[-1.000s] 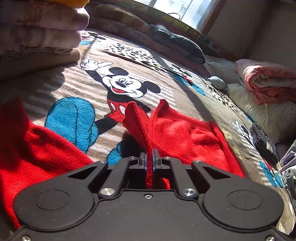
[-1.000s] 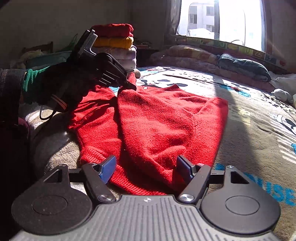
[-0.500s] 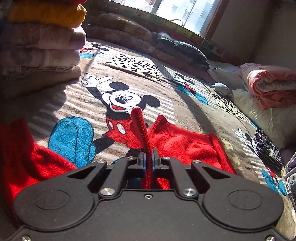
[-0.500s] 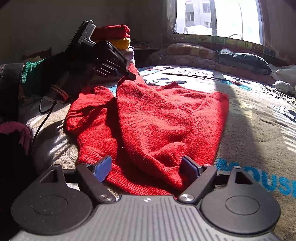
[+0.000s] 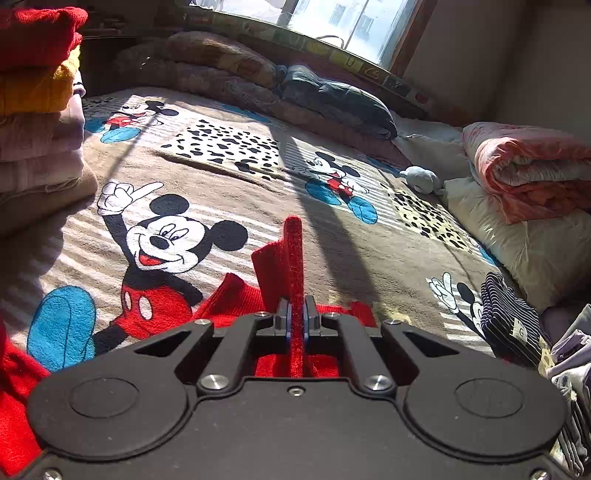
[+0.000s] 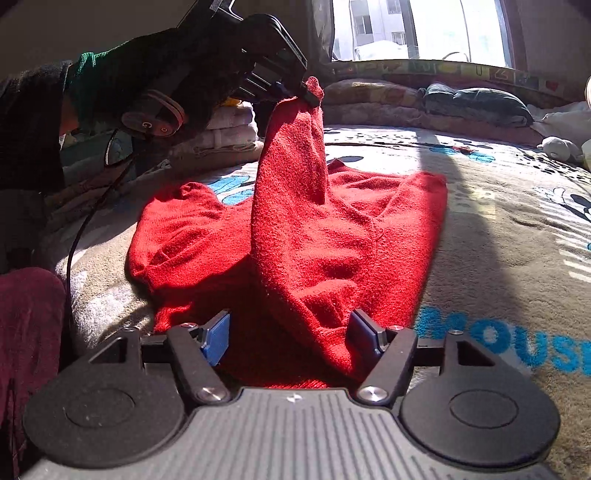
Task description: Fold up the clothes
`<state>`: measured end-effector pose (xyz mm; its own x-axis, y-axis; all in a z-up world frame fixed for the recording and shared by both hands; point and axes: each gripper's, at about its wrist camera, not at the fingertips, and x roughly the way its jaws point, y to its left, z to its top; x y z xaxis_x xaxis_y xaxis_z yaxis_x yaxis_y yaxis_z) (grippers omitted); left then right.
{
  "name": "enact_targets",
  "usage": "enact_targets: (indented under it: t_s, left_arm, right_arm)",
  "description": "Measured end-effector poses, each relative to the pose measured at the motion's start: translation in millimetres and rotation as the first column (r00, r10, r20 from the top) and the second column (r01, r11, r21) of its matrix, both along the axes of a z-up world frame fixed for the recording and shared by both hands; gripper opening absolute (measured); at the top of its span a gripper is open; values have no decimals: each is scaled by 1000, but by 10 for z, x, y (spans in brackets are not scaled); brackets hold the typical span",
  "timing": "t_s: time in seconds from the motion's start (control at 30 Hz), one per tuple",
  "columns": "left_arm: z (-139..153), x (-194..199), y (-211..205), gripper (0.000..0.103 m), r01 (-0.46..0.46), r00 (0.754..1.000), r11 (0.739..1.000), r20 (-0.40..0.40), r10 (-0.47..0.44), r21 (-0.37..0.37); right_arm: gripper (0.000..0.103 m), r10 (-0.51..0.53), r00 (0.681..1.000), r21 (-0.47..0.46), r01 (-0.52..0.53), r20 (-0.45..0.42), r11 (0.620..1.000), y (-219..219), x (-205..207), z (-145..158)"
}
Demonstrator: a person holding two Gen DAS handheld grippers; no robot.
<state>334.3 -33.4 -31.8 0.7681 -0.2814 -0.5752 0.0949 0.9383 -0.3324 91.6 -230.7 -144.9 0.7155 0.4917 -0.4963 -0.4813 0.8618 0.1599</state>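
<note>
So the left gripper [image 6: 312,96] is clamped on a red sweater [image 6: 332,240] edge, lifted above the Mickey Mouse blanket [image 5: 221,177]. Right gripper [image 6: 290,338] sits wide open at the near hem.

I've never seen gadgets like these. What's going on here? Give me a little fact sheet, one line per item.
surface: cartoon-mouse blanket on a bed
garment: red sweater, mostly flat, one part lifted
left gripper: shut on a raised fold of the sweater
right gripper: open, fingers astride the near hem
folded pile: stacked at the left, red piece on top
pink quilt: rolled, at the right edge
light: sun through the window
</note>
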Motion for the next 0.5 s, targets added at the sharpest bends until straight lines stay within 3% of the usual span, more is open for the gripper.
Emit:
enact_targets:
  t_s: [0.37,0.5]
  left_arm:
    - [-174,372,-648,3,-29,998,996,-51,33,88]
    - [-297,445,-796,3,-41,997,991,-55,48,125]
  right_arm:
    - [46,-22,998,113,28,-57,993,-220,64,10]
    - [42,-35,993,222,60,-113,973,-372,130,-15]
